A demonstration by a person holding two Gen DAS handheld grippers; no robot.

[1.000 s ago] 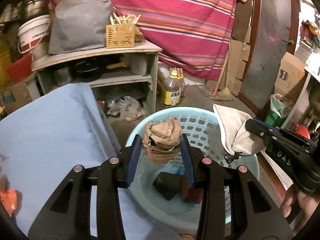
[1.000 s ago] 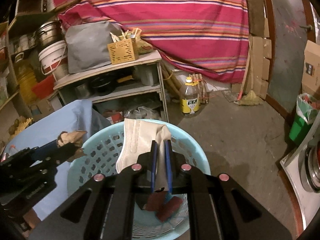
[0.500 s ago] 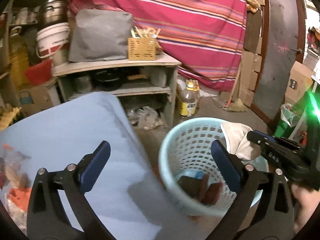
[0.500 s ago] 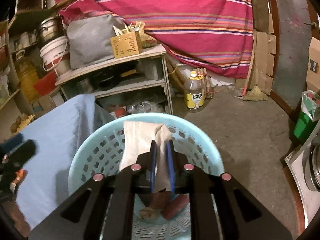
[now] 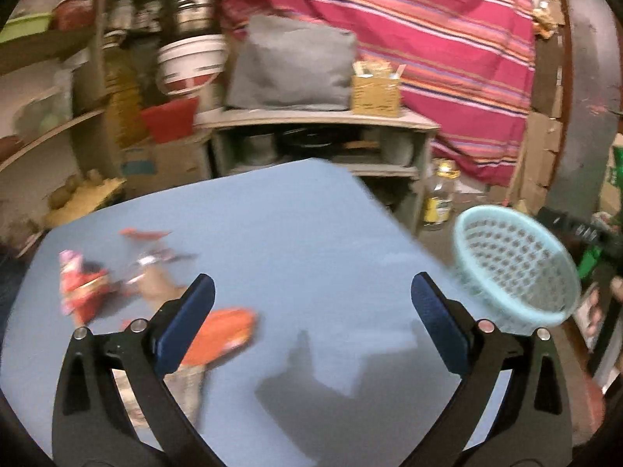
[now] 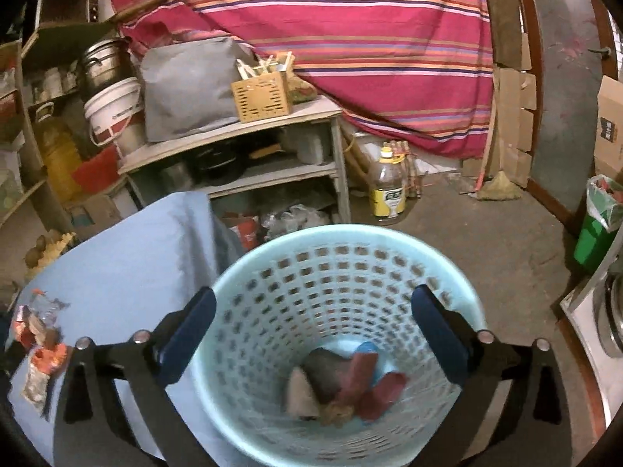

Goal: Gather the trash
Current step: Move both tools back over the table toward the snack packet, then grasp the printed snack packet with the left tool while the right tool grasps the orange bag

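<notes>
Both grippers are empty just now, so this looks like the gap between one drop and the next pick. The right gripper [image 6: 313, 334] hangs over the pale blue basket [image 6: 338, 233] with its jaws spread wide and nothing between them; scraps [image 6: 342, 385] already lie at the bottom, brownish and dark red pieces bunched together. The left gripper [image 5: 311, 323] is just as wide open and empty, turned toward the blue-covered counter [image 5: 311, 233], where the remaining trash sits near the left edge: an orange wrapper [image 5: 224, 334] just beside the left finger, and red wrappers [image 5: 81, 288] with other bits further back, though the blur there keeps me from saying what each is. I'd judge the next move wants the left gripper lowered over the orange wrapper, which looks flat and thin, then closed on it low, near the cloth.
</notes>
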